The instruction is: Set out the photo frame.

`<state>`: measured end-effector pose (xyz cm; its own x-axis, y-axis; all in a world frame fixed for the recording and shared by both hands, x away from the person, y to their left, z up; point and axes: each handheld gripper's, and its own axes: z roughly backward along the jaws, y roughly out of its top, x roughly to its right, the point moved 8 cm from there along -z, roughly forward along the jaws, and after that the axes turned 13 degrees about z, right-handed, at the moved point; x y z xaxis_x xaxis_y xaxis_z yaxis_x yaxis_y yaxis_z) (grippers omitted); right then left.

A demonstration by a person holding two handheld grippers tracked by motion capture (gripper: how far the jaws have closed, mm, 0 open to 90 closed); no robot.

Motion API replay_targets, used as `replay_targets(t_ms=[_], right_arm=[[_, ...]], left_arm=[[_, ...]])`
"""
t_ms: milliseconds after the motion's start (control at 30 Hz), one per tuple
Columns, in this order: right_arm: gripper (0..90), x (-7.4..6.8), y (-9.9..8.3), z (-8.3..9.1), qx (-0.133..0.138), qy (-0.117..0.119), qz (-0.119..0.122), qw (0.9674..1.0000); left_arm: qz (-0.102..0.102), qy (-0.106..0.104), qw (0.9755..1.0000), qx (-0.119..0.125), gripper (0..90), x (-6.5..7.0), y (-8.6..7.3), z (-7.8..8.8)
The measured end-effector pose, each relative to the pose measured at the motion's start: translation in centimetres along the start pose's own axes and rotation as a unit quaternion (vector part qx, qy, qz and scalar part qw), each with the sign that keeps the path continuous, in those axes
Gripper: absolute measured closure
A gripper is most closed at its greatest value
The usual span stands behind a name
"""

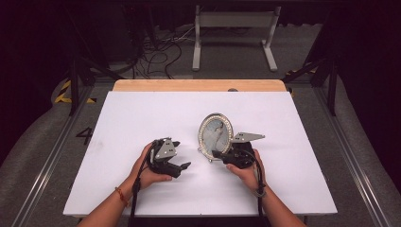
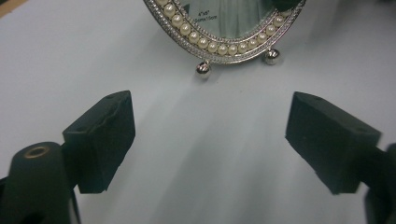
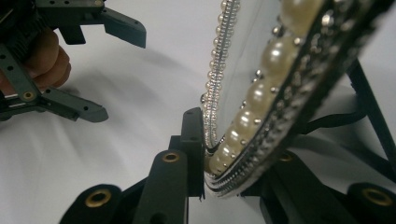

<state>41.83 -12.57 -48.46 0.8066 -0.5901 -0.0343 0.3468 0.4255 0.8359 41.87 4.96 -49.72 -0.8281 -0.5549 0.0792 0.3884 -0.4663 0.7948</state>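
We count one oval pearl-rimmed frame (image 1: 215, 137) standing upright mid-table (image 1: 142, 113) on two ball feet (image 2: 203, 69), right gripper (image 1: 223, 155) clamped on its rim, left gripper (image 1: 182, 166) wide open, holding nothing, just beside it.

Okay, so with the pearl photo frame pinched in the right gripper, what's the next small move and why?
Probably open the right gripper: the oval pearl-rimmed photo frame already stands on the white table on its ball feet, and the left gripper waits open.

Bright, even light on the table (image 1: 142, 113); dark surroundings; close-ups soft, perhaps slightly blurred.
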Motion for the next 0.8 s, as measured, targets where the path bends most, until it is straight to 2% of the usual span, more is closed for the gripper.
replay_targets(t_ms=[33,67,133,200,300,367,433,467,500,567,633,700,800], right_arm=[[68.5,0.1,0.0,0.0,-0.004,-0.013,0.003,0.9999],[64.2,0.0,-0.1,0.1,-0.009,-0.028,0.016,0.9995],[62.3,-0.1,0.0,0.2,-0.007,-0.048,0.037,0.9981],[62.1,-0.4,0.3,0.7,0.006,-0.066,0.04,0.997],[64.9,-0.5,0.4,1.1,0.016,-0.078,0.044,0.9959],[67.7,-0.5,0.5,1.4,0.028,-0.086,0.04,0.9951],[65.5,-0.3,0.5,2.0,0.04,-0.101,0.033,0.9936],[65.2,-0.4,0.5,2.1,0.042,-0.106,0.032,0.9929],[65.2,-0.4,0.5,2.1,0.042,-0.106,0.032,0.9929],[65.8,-0.7,0.5,2.6,0.044,-0.118,0.046,0.9909],[65.7,-0.9,0.5,2.8,0.045,-0.122,0.049,0.9902],[65.5,-1.1,0.6,3.2,0.047,-0.127,0.05,0.9896],[65.1,-1.0,0.4,3.5,0.048,-0.136,0.046,0.9884]], left_arm=[[0.008,-0.004,1.0,-0.001,14.0,-0.1,0.4,-0.3],[0.012,0.0,0.9999,0.003,13.7,-0.2,0.6,-0.5],[0.013,-0.003,0.9999,0.007,13.4,-0.2,1.0,-0.8],[0.015,-0.008,0.9998,0.006,12.1,-0.4,1.4,-1.0],[0.024,-0.014,0.9994,0.019,13.1,-0.9,2.2,-1.2],[0.033,-0.025,0.999,0.013,14.0,-1.1,2.5,-1.5],[0.038,-0.03,0.9987,0.016,14.3,-1.3,3.0,-1.9],[0.034,-0.03,0.9988,0.021,15.2,-1.4,3.2,-2.1],[0.033,-0.035,0.9987,0.016,15.2,-1.4,3.2,-2.4],[0.039,-0.046,0.9981,0.01,13.7,-1.3,3.6,-3.4],[0.041,-0.046,0.9981,0.011,13.6,-1.4,3.8,-3.7],[0.041,-0.047,0.9979,0.019,14.8,-1.4,4.2,-4.2],[0.051,-0.058,0.9969,0.01,14.6,-1.3,4.0,-5.0]])
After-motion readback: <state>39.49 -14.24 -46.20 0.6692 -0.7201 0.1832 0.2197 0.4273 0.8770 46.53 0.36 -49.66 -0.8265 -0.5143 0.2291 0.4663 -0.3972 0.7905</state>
